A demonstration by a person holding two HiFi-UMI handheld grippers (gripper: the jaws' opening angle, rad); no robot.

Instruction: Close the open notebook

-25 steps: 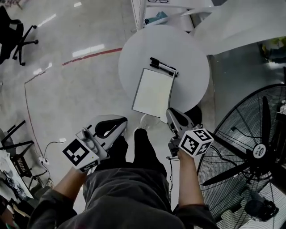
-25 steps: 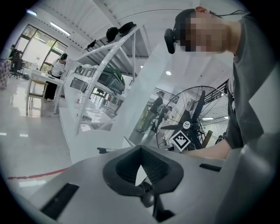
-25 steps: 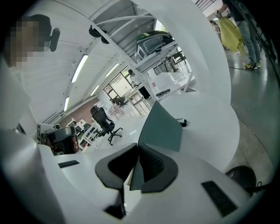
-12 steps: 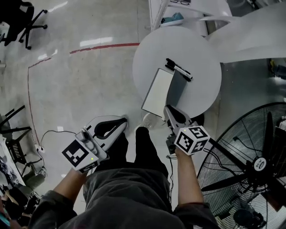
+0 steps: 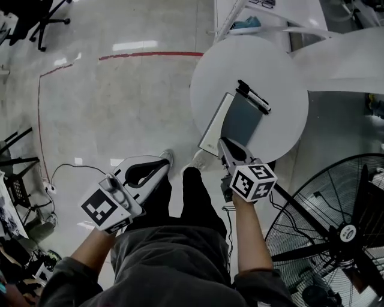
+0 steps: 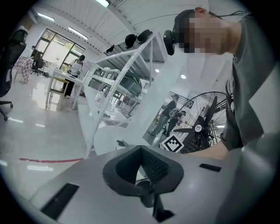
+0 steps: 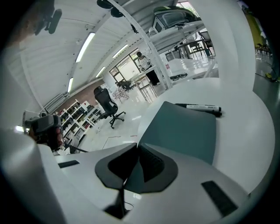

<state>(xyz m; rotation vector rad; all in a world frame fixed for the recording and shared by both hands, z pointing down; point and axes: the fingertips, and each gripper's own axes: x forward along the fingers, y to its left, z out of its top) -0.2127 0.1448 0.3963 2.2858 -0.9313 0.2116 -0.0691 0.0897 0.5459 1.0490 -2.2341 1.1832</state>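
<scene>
The notebook (image 5: 243, 119) lies on the round white table (image 5: 270, 54). Its teal cover (image 7: 183, 129) shows over most of it, with a strip of white page (image 5: 212, 129) bare along the left edge. My right gripper (image 5: 223, 143) (image 7: 135, 146) is at the near corner, shut on the cover's corner, which runs in between the jaws. A black marker (image 5: 254, 97) (image 7: 199, 107) lies just past the notebook's far edge. My left gripper (image 5: 163, 163) (image 6: 140, 151) hangs off the table above the floor, left of my legs; its fingers meet at the tip with nothing between them.
A large floor fan (image 5: 336, 234) (image 6: 199, 129) stands close at the right, beside my right arm. A white shelf frame (image 5: 240, 15) rises behind the table. A cable (image 5: 66, 174) trails across the floor at the left. My shoes (image 5: 201, 159) are under the table's near edge.
The notebook showed a full white page; the teal cover has swung over it, leaving a narrow white strip. The right gripper stayed on the near corner. Both grippers sank slightly.
</scene>
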